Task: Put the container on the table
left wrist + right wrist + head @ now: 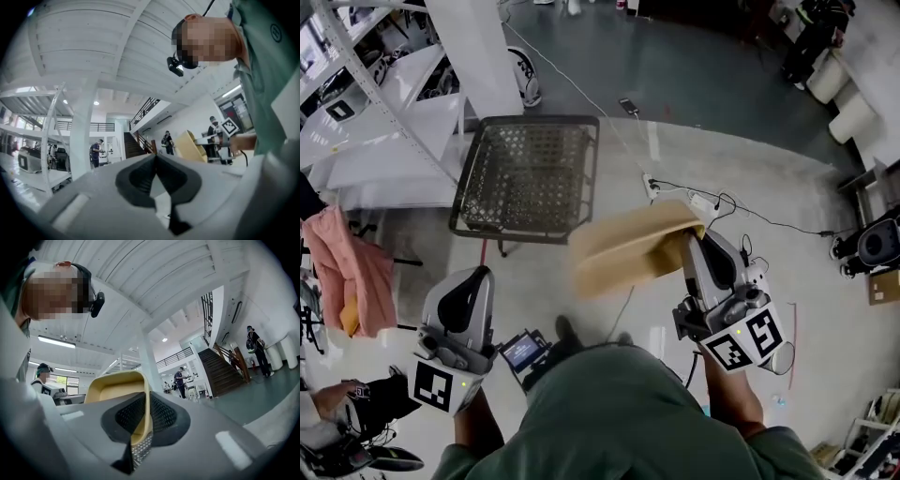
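The container (628, 248) is a shallow tan tray, blurred in the head view and held tilted above the floor. My right gripper (692, 242) is shut on its right rim. In the right gripper view the tan wall (118, 386) stands upright between the two dark pads (161, 414), which press on it from both sides. My left gripper (473, 278) is lower left in the head view, apart from the container. Its jaws (156, 158) meet with nothing between them. From the left gripper view the container (192, 146) shows farther off at the right.
A wire mesh basket (525, 173) on legs stands ahead on the floor. White shelving (375, 141) fills the upper left, with a pink cloth (347, 267) hanging below it. A power strip and cables (712, 202) lie on the floor at the right. Several people stand far off.
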